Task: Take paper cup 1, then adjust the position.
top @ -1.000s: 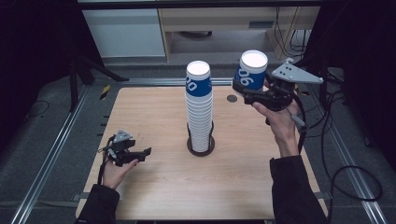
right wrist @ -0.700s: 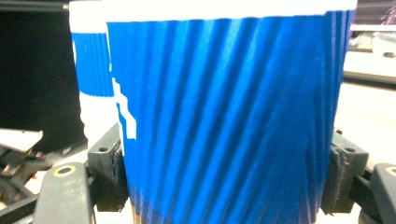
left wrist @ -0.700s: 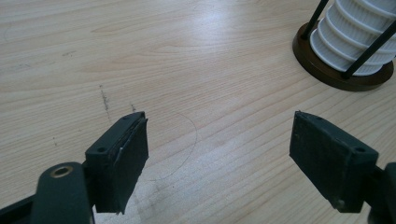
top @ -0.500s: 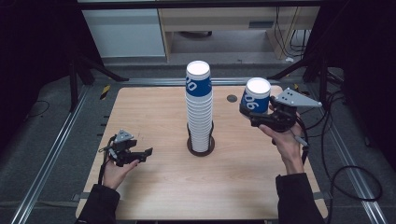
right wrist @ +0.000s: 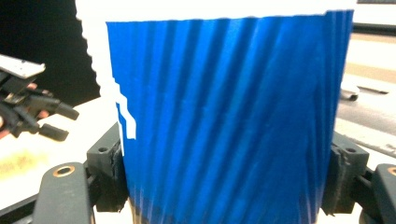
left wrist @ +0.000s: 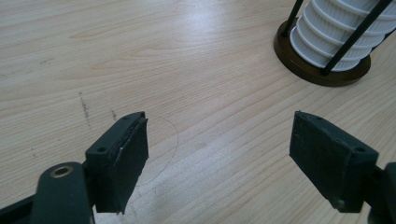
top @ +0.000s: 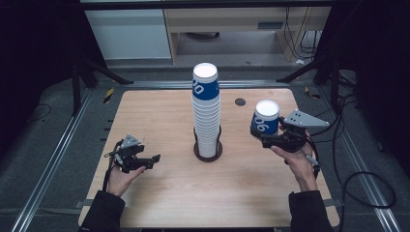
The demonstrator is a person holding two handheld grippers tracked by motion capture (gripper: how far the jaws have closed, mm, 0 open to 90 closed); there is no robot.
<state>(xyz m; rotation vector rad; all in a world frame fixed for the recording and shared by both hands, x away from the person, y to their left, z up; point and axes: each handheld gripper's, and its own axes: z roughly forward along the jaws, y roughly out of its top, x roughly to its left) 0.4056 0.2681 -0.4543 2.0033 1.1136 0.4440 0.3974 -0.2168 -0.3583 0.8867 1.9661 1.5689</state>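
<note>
A tall stack of blue-and-white paper cups (top: 206, 111) stands upside down in a dark round holder (top: 208, 151) at the table's middle. My right gripper (top: 263, 133) is shut on a single blue cup (top: 266, 117), bottom up, held low over the table's right side. In the right gripper view this blue cup (right wrist: 224, 116) sits between the two jaws. My left gripper (top: 151, 160) rests open near the table's left front. In the left gripper view the left gripper (left wrist: 217, 156) has bare wood between its jaws, and the holder (left wrist: 322, 70) lies ahead to the right.
The wooden table (top: 159, 116) has a small dark round hole (top: 240, 102) behind the right hand. Metal rails (top: 58, 150) run along both sides. Cables (top: 362, 179) trail on the floor at right. A cabinet (top: 130, 34) stands beyond the far edge.
My right gripper has come down and toward the near side with the blue cup, from beside the stack's top to low over the table. The left gripper has stayed put.
</note>
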